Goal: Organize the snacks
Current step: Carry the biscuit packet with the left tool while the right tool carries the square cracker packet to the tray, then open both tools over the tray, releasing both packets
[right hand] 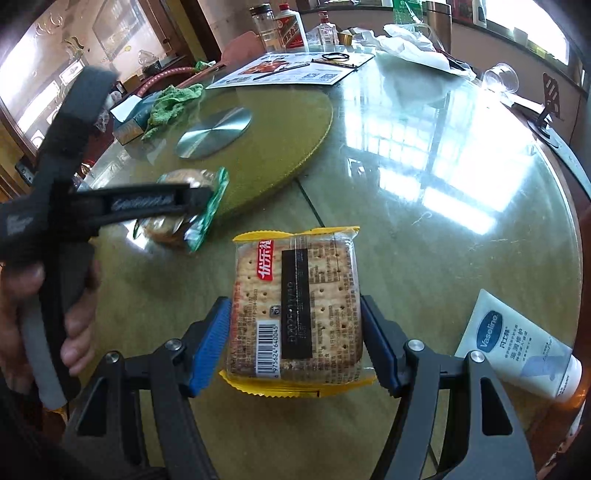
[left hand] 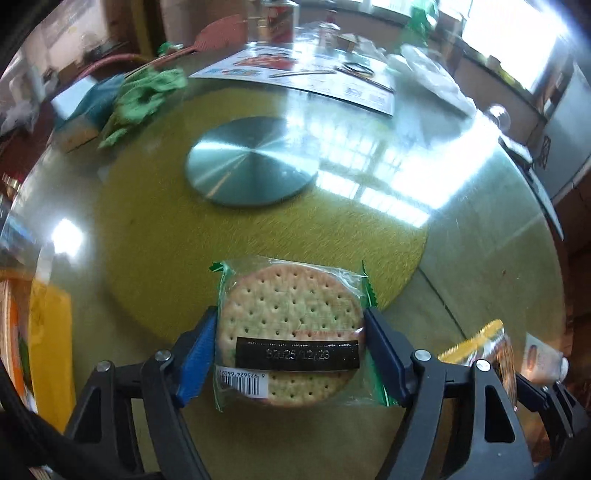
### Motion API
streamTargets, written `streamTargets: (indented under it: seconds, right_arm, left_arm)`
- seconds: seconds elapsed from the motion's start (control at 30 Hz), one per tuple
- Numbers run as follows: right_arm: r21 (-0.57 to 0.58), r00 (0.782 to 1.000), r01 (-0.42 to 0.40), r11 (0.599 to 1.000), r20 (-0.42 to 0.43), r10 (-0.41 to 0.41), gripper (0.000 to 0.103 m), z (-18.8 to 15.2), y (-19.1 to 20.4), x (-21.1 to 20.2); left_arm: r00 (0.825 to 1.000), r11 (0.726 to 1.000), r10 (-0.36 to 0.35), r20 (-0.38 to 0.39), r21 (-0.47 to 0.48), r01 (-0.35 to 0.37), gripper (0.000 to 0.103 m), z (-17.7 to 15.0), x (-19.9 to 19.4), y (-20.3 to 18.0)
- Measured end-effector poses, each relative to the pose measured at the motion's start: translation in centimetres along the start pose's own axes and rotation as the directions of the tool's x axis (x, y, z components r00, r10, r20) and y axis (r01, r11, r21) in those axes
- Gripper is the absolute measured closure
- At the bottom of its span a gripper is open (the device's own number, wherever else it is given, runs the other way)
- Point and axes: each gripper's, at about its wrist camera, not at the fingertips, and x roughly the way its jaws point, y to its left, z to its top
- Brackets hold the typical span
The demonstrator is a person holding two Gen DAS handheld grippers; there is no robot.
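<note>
My left gripper point(left hand: 290, 339) is shut on a round cracker pack point(left hand: 291, 332) in clear wrap with green ends, held just above the glass table. It also shows in the right wrist view point(right hand: 184, 206), held by the left gripper point(right hand: 201, 201). My right gripper point(right hand: 295, 328) is shut on a square cracker pack point(right hand: 295, 306) with yellow ends and a barcode label. That yellow pack point(left hand: 491, 347) shows at the lower right of the left wrist view.
A round glass table point(right hand: 443, 206) carries a yellow-green turntable mat point(left hand: 258, 229) with a metal disc point(left hand: 251, 160). A Vaseline tube point(right hand: 517, 347) lies at the right. A green cloth point(left hand: 144, 96), a printed leaflet point(left hand: 306, 74), bottles point(right hand: 291, 27) and plastic bags point(right hand: 410, 44) sit at the far side.
</note>
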Motion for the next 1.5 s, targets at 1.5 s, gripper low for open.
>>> streamTargets:
  seconds: [1.5]
  right_arm:
    - [-0.255,0.917,-0.399,0.881,-0.097,0.387,0.02,-2.2,31.3,0.9]
  left_arm:
    - [0.978,0.918,-0.015,0.206,-0.385,0.095,0.022,-22.6,-17.2,25.2]
